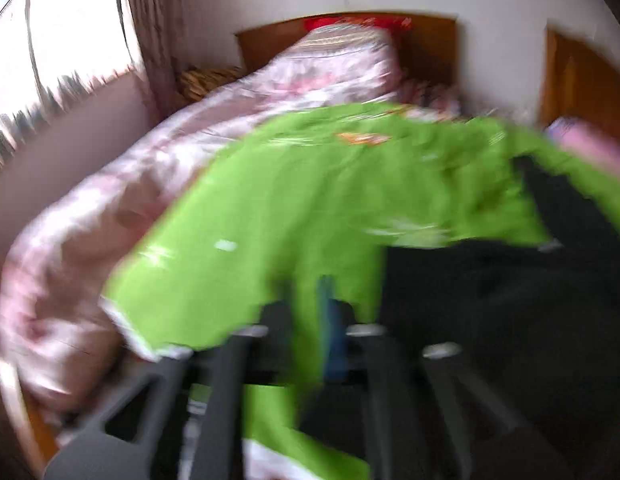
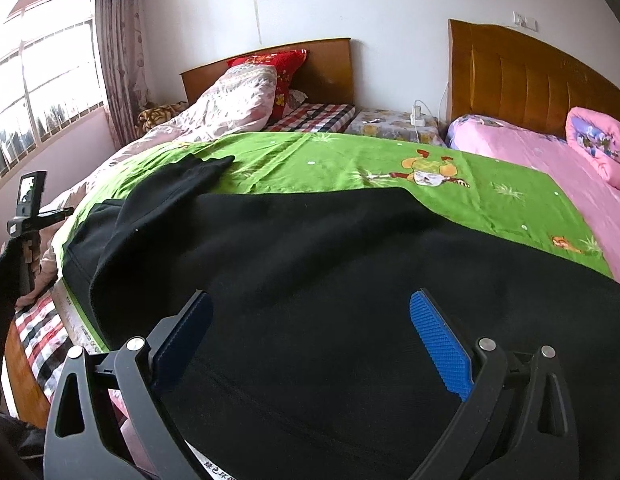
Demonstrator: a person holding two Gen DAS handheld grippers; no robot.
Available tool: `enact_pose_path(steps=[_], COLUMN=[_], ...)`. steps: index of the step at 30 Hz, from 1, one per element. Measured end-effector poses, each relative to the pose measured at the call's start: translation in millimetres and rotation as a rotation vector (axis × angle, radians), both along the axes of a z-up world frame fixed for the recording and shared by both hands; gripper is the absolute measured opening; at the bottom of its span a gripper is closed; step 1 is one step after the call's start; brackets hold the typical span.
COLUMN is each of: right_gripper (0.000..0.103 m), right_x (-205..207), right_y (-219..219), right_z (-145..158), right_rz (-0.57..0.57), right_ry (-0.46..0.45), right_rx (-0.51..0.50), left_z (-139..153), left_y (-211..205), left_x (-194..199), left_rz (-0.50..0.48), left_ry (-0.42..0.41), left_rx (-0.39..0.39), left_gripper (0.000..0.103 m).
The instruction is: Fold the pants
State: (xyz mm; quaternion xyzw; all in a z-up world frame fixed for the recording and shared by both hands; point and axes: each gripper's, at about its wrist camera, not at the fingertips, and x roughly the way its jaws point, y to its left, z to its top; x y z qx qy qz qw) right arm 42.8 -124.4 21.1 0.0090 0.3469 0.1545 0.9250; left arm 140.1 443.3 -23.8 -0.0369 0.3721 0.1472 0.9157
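From my right wrist view the black pants [image 2: 310,280] lie spread across the lower half of the frame on the green sheet [image 2: 350,160], one leg end flopped toward the upper left. My right gripper [image 2: 310,340] hangs over them with fingers wide and nothing between. The left view is badly smeared; my left gripper [image 1: 310,344] sits at the bottom centre over green cloth, and I cannot tell how its fingers stand. I judge the pants soft, light and limp, likely to sag and drag the sheet, so I would pinch at a hem or the waistband. The bed edge runs at lower left; open sheet lies beyond, toward the pink quilt [image 2: 550,168] at right.
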Motion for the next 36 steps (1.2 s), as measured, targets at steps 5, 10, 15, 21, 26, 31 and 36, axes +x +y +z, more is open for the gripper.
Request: enact_pose_path(steps=[5,10,15,21,26,31,36], right_gripper=[0.097,0.097,0.097,0.097,0.097,0.097,0.090], right_x=[4,-4,6,45,114,191,242], right_y=[9,16,15,48,81,117,175], right_z=[-5,-2,-1,16,11,-8,-30], right_rz=[0.015,0.031,0.028,0.137,0.228,0.259,0.303], right_ry=[0.026,0.001,0.009,-0.005,0.127,0.316,0.460], right_rx=[0.015,-0.006,-0.008,0.031,0.196,0.390,0.418], left_z=[10,-25,-16,6,-32,-19,27], left_y=[-15,-7,-29,-52,-61,-57,-51], left_x=[26,74,60,63,90,81,30], left_rz=[-0.103,-0.107,-0.137,-0.044,-0.027,0.031,0.078], left_ry=[0.006,0.186,0.137,0.067,0.177,0.168,-0.008], left_rx=[-0.120,-0.149,-0.037,0.210,0.323,0.303,0.242], left_gripper=[0.091,0.061,0.011,0.010,0.010,0.032,0.078])
